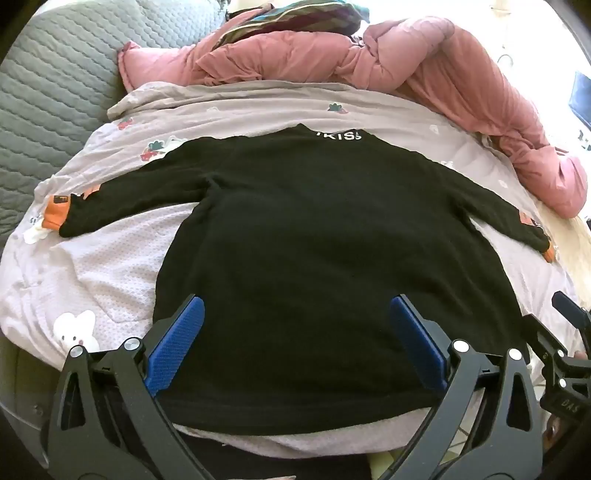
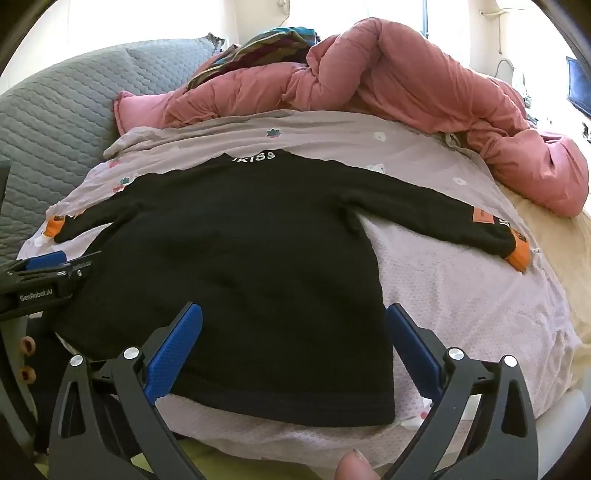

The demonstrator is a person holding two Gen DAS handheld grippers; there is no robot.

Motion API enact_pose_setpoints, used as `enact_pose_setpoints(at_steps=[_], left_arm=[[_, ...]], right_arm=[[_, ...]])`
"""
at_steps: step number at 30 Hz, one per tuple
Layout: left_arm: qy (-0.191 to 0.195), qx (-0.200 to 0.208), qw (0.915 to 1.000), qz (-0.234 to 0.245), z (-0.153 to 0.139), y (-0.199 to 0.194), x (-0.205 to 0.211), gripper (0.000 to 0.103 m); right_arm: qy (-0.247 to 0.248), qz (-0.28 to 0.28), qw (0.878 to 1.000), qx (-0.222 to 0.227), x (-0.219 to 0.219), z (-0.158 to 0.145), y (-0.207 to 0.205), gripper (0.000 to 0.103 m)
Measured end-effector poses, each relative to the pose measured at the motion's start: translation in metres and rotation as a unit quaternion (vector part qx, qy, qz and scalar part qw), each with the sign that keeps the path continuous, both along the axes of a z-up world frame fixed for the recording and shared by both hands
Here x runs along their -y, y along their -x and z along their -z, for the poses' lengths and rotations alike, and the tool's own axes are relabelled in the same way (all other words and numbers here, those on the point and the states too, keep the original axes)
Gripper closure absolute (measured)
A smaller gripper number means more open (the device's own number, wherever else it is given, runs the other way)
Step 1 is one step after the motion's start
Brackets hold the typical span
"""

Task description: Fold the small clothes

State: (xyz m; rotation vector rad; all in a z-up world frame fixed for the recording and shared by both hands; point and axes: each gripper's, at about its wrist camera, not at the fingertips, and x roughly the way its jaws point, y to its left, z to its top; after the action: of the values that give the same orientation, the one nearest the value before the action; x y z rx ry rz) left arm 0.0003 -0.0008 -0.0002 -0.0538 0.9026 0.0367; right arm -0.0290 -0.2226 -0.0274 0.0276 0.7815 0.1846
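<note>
A small black long-sleeved top (image 1: pixel 314 229) with orange cuffs and white collar lettering lies flat, sleeves spread, on a lilac printed sheet (image 1: pixel 92 273); it also shows in the right wrist view (image 2: pixel 243 258). My left gripper (image 1: pixel 295 314) is open and empty, its blue pads over the hem's left part. My right gripper (image 2: pixel 293 325) is open and empty over the hem's right part. The left gripper shows at the left edge of the right wrist view (image 2: pixel 48 266). The right gripper shows at the right edge of the left wrist view (image 1: pixel 565 332).
A crumpled pink duvet (image 1: pixel 369 59) lies along the far side and right of the bed. A striped dark garment (image 1: pixel 295 18) sits behind it. A grey quilted headboard (image 1: pixel 55 92) rises at the left. A cream blanket (image 2: pixel 550 236) lies at the right.
</note>
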Motion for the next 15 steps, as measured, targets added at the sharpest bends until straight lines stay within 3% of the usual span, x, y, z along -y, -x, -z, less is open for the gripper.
enact_pose_setpoints(at_steps=[15], left_arm=[[0.005, 0.003, 1.0, -0.001, -0.0003, 0.0003, -0.0006, 0.009]], right_arm=[[0.005, 0.0, 1.0, 0.005, -0.0037, 0.0007, 0.0024, 0.004]])
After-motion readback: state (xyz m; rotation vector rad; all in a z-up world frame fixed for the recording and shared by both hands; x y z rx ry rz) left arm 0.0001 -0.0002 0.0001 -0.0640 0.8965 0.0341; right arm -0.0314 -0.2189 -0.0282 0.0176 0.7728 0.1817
